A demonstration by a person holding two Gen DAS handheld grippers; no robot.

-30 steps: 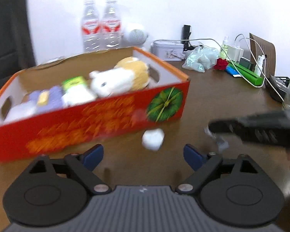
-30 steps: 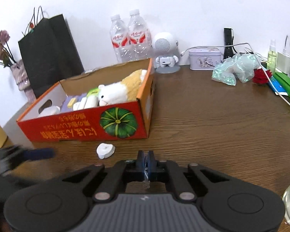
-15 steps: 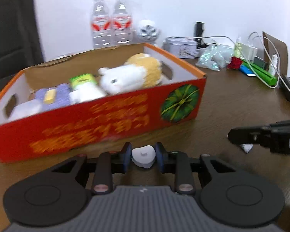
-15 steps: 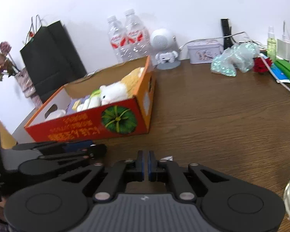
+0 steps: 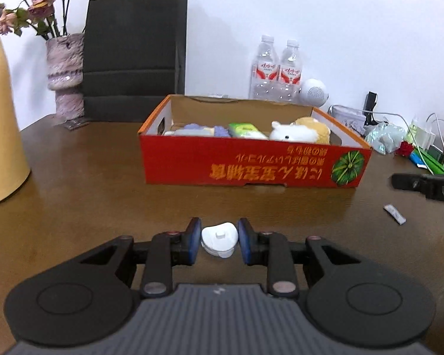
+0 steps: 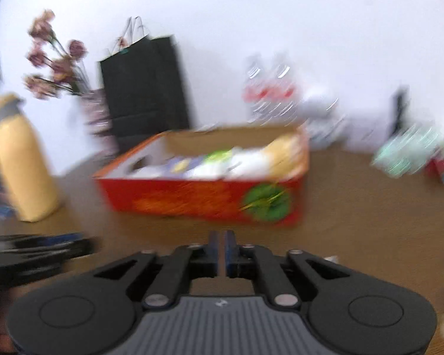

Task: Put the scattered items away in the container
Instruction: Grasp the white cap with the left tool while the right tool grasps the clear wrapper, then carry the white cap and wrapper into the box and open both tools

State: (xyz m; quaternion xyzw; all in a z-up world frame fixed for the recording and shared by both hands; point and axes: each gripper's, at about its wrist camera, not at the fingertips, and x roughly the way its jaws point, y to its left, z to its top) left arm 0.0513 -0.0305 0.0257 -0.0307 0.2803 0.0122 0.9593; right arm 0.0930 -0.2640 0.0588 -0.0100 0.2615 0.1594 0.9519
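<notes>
The red cardboard box (image 5: pixel 251 165) stands on the brown table and holds a white plush toy (image 5: pixel 293 132), a green packet and purple items. My left gripper (image 5: pixel 219 238) is shut on a small white heart-shaped object (image 5: pixel 220 239), held in front of the box's near wall. A small grey-white sachet (image 5: pixel 394 214) lies on the table at the right. My right gripper (image 6: pixel 221 254) is shut and empty, in front of the box (image 6: pixel 204 198); its view is blurred. It also shows in the left wrist view (image 5: pixel 423 185) at the right edge.
A yellow bottle (image 5: pixel 0 118) stands at the left, a vase with dried flowers (image 5: pixel 65 74) and a black paper bag (image 5: pixel 136 59) behind. Two water bottles (image 5: pixel 276 71), a white speaker, a tin, cables and green items crowd the back right.
My left gripper has closed on the white heart-shaped object and pulled back with it, away from the box. My right gripper has swung left, blurring its view.
</notes>
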